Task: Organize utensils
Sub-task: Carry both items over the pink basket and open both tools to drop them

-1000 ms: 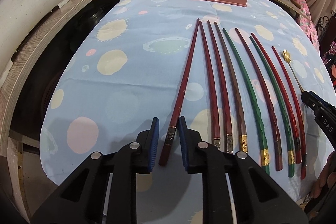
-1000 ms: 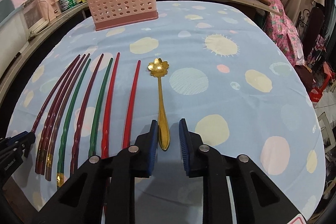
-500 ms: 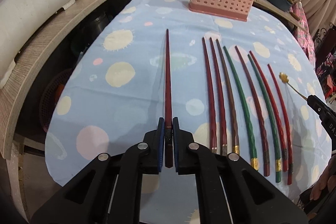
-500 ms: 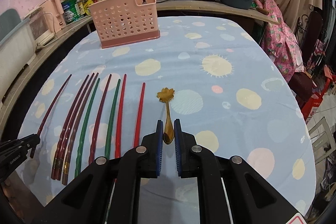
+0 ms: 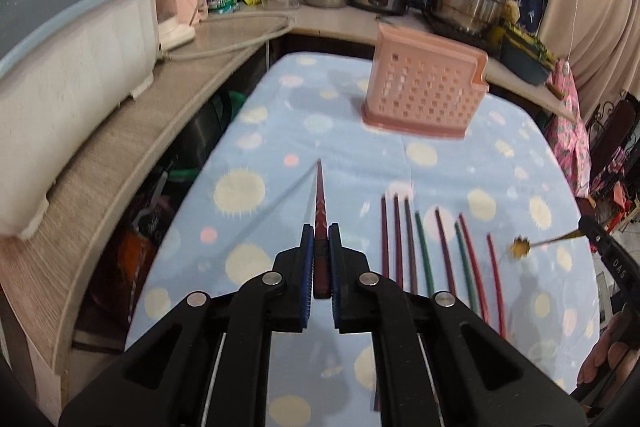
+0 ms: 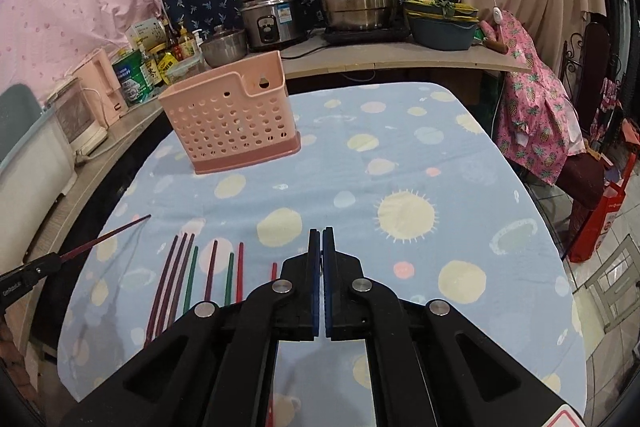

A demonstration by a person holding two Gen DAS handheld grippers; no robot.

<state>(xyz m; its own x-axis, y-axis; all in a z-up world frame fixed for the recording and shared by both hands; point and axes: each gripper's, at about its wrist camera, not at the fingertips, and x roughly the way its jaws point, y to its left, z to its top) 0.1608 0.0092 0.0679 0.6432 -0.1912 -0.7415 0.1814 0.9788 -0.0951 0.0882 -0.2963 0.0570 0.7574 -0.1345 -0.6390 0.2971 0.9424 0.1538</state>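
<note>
My left gripper (image 5: 319,231) is shut on a dark red chopstick (image 5: 320,195) and holds it above the table, tip pointing toward the pink perforated utensil basket (image 5: 424,95). Several red, green and brown chopsticks (image 5: 424,247) lie in a row on the cloth to its right. My right gripper (image 6: 322,233) is shut on the gold flower spoon; the spoon is hidden between the pads in the right wrist view but shows in the left wrist view (image 5: 520,247), raised at the right. The basket (image 6: 232,119) stands at the far left of the table.
The table has a blue spotted cloth (image 6: 400,187). A wooden counter (image 5: 120,155) runs along the left and back with a white dish tub (image 5: 60,75), bottles, pots and a rice cooker (image 6: 272,15). A chair with pink cloth (image 6: 536,115) stands at the right.
Both grippers have risen well above the table, each carrying its item: the left lifted the dark red chopstick, the right lifted the gold spoon. The views now tilt toward the basket.
</note>
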